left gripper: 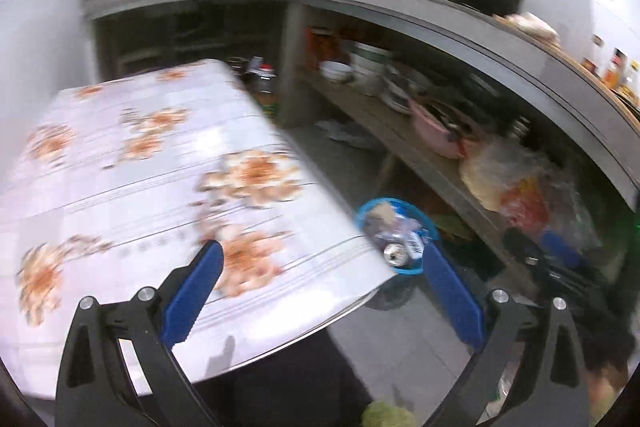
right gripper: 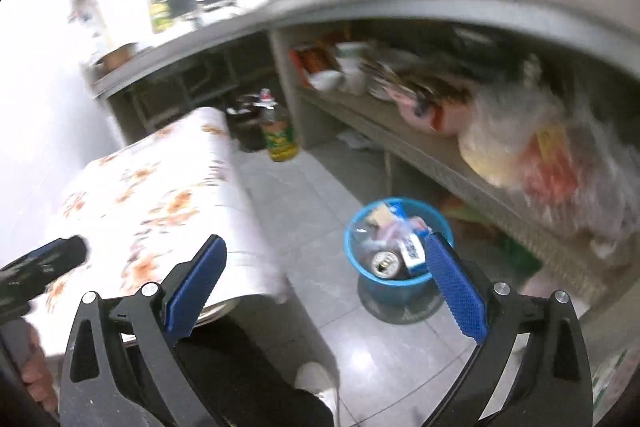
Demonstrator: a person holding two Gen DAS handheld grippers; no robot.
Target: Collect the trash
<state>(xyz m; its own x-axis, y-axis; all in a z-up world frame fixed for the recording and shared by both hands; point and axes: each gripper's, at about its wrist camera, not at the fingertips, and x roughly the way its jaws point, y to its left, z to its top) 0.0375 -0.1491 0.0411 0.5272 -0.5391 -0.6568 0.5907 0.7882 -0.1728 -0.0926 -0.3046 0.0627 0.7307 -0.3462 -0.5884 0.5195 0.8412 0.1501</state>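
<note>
Left wrist view: the left gripper has its jaws wide apart and empty. Between them, beyond, the blue trash bin sits half hidden by the blurred floral counter.

Right wrist view: the right gripper jaws gape, empty; the bin, a can inside, stands by the right jaw, its other contents unclear.

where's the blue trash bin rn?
Blue trash bin sits on the tiled floor, right of the floral table, below the lower shelf; a can lies inside.

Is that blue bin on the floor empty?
No. The blue bin holds a can and wrappers, seen from above.
</note>
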